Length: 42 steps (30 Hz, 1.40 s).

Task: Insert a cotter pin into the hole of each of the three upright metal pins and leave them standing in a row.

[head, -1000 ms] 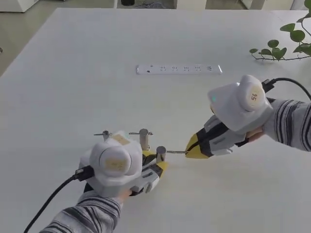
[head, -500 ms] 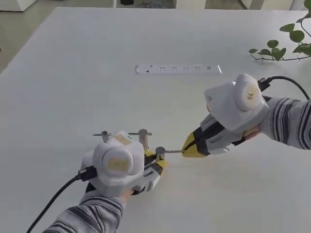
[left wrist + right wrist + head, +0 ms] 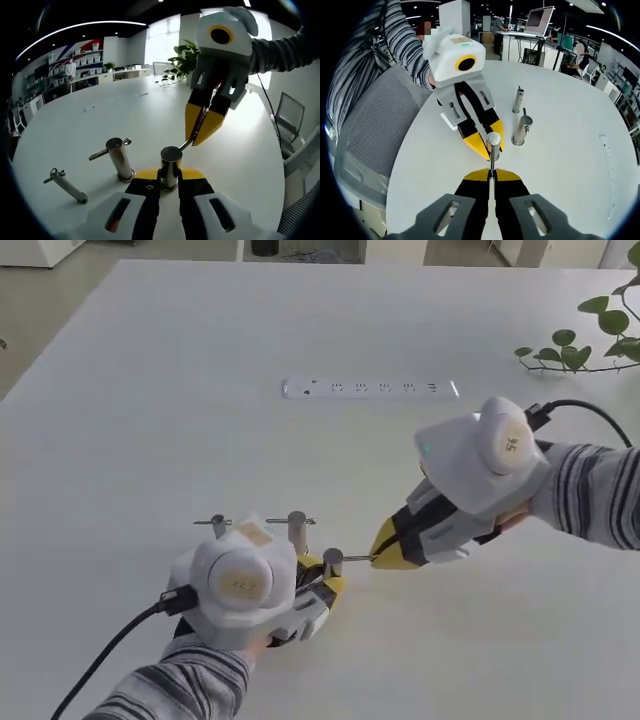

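My left gripper [image 3: 326, 584] [image 3: 170, 176] is shut on an upright metal pin [image 3: 332, 562] [image 3: 170, 165] [image 3: 493, 139], low on its shaft. From the right, my right gripper [image 3: 381, 547] [image 3: 491, 174] [image 3: 200, 131] is shut on a thin cotter pin [image 3: 358, 558] [image 3: 185, 145] [image 3: 492, 161]. The cotter pin's tip meets the held pin near its top; whether it sits in the hole I cannot tell. Two more metal pins [image 3: 297, 531] [image 3: 218, 527] stand behind to the left, each with a cotter pin through its top [image 3: 119, 159] [image 3: 67, 184].
A white power strip [image 3: 370, 387] lies farther back on the white table [image 3: 150, 420]. A leafy plant [image 3: 590, 335] hangs over the far right corner. Cables trail from both grippers. A grey mesh chair [image 3: 365, 130] stands beside the table.
My right gripper has closed in leftward on the held pin, bringing the cotter pin up against its top. The left gripper and its pin have stayed put.
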### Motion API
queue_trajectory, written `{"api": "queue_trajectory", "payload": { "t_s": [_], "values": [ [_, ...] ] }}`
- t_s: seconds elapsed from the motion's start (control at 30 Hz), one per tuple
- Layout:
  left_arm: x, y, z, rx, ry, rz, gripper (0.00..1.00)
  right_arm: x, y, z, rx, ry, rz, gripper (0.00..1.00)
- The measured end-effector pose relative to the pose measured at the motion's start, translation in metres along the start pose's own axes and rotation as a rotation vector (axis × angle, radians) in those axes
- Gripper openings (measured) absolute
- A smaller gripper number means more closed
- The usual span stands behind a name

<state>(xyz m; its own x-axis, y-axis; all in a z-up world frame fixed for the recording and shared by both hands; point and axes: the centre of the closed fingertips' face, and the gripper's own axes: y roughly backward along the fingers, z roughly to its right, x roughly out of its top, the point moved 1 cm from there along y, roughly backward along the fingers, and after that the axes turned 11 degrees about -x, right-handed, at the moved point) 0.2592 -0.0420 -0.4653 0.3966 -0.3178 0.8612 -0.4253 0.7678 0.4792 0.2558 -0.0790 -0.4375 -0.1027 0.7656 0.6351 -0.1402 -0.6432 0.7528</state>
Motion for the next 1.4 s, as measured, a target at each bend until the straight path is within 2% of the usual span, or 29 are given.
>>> {"api": "queue_trajectory", "payload": {
  "t_s": [0.33, 0.43, 0.7, 0.87, 0.93, 1.23, 1.33, 1.4],
  "values": [
    [-0.001, -0.001, 0.0, 0.0, -0.005, 0.002, 0.1, 0.006, -0.005, 0.0, -0.003, -0.003, 0.005, 0.0],
    [-0.001, -0.001, 0.0, 0.006, 0.009, 0.012, 0.1, 0.009, -0.006, -0.001, -0.004, -0.01, 0.004, 0.0],
    [-0.002, -0.002, 0.0, 0.022, 0.023, 0.018, 0.1, 0.011, -0.009, -0.002, -0.009, -0.068, -0.007, 0.0],
    [-0.004, -0.004, 0.0, 0.032, 0.055, 0.017, 0.1, 0.012, -0.011, -0.004, -0.011, -0.107, -0.01, 0.0],
    [-0.005, -0.005, 0.0, 0.038, 0.056, 0.015, 0.1, 0.011, -0.011, -0.004, -0.022, -0.151, -0.028, 0.0],
    [-0.005, -0.005, -0.001, 0.049, 0.068, 0.015, 0.1, 0.008, -0.014, -0.003, -0.053, -0.133, -0.01, 0.0],
    [-0.005, -0.005, -0.001, 0.052, 0.07, 0.016, 0.1, 0.01, -0.009, 0.001, -0.078, -0.168, 0.016, 0.05],
    [-0.006, -0.005, -0.001, 0.054, 0.074, 0.017, 0.1, 0.009, -0.005, 0.003, -0.085, -0.188, 0.014, 0.07]
  ]
}}
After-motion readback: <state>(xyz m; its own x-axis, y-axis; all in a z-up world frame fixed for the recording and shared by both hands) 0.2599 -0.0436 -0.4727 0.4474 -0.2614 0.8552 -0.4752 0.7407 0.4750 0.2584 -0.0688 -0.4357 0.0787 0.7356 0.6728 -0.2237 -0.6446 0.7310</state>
